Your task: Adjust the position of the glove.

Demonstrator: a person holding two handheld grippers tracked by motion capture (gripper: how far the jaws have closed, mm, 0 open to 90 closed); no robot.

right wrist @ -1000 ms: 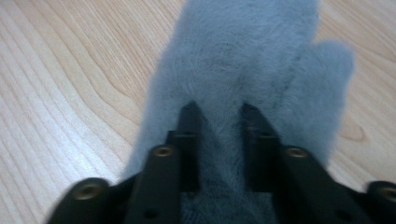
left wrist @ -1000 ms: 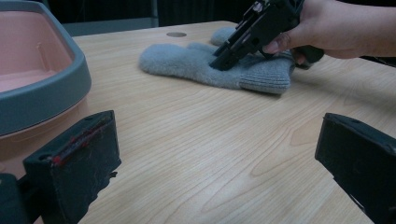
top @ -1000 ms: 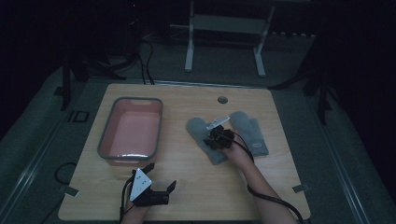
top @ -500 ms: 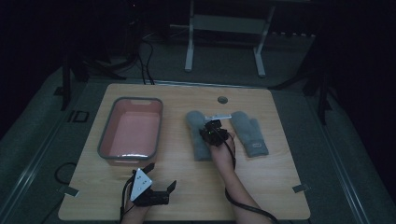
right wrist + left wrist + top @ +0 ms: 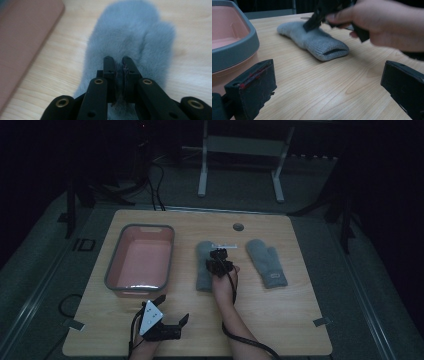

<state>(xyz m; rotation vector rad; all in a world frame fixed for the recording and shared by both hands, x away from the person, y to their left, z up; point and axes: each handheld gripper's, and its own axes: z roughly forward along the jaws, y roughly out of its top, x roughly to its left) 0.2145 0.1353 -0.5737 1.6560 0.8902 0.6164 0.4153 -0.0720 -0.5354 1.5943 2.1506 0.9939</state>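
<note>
On wooden table (image 5: 280, 320), fuzzy grey mitten (image 5: 130, 42), right gripper (image 5: 119, 65) jaws pinching nap.

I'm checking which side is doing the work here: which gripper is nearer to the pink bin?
Left. The left gripper sits open just below the pink bin, by its near edge. The right gripper is farther off, jaws shut on the grey mitten beside the bin.

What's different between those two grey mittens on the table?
The left mitten lies beside the pink bin, pinched in the right gripper; the right mitten lies alone, untouched. The right mitten shows a small patch near its cuff; the left mitten shows none. Both are grey and lie flat.
</note>
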